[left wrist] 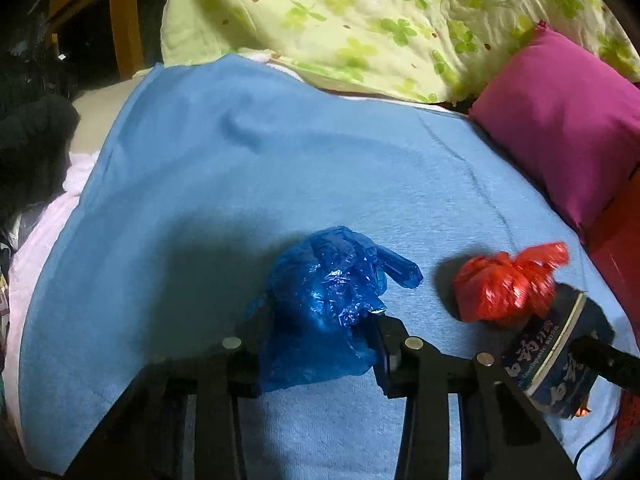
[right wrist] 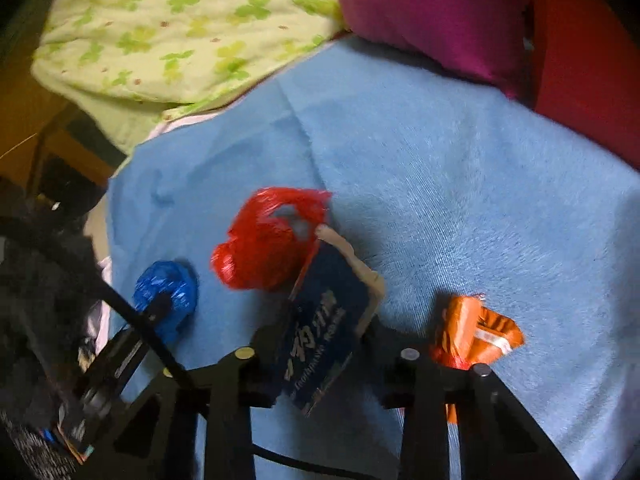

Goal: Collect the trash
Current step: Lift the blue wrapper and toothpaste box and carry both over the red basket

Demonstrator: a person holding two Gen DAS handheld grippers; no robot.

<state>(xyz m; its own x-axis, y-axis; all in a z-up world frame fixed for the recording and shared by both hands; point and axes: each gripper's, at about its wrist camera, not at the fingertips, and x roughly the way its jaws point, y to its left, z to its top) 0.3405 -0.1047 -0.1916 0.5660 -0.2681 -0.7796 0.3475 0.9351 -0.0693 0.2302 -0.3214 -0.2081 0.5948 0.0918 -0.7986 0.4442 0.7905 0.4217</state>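
A crumpled blue plastic bag (left wrist: pixel 324 304) lies on the blue blanket (left wrist: pixel 248 168), and my left gripper (left wrist: pixel 320 344) is shut on its near part. It also shows in the right wrist view (right wrist: pixel 166 300) with the left gripper on it. A crumpled red plastic bag (left wrist: pixel 504 288) lies to its right. My right gripper (right wrist: pixel 324 340) is shut on a dark blue box (right wrist: pixel 324 332) with white writing, tilted, its far end against the red bag (right wrist: pixel 268 248). An orange wrapper (right wrist: pixel 476 332) lies by the right gripper's right finger.
A green clover-print quilt (left wrist: pixel 360 20) is heaped at the far side of the bed. A magenta pillow (left wrist: pixel 568 120) and a red cushion (right wrist: pixel 584 60) lie at the right. Wooden furniture (left wrist: pixel 120 12) and dark clutter (left wrist: pixel 32 140) stand off the left edge.
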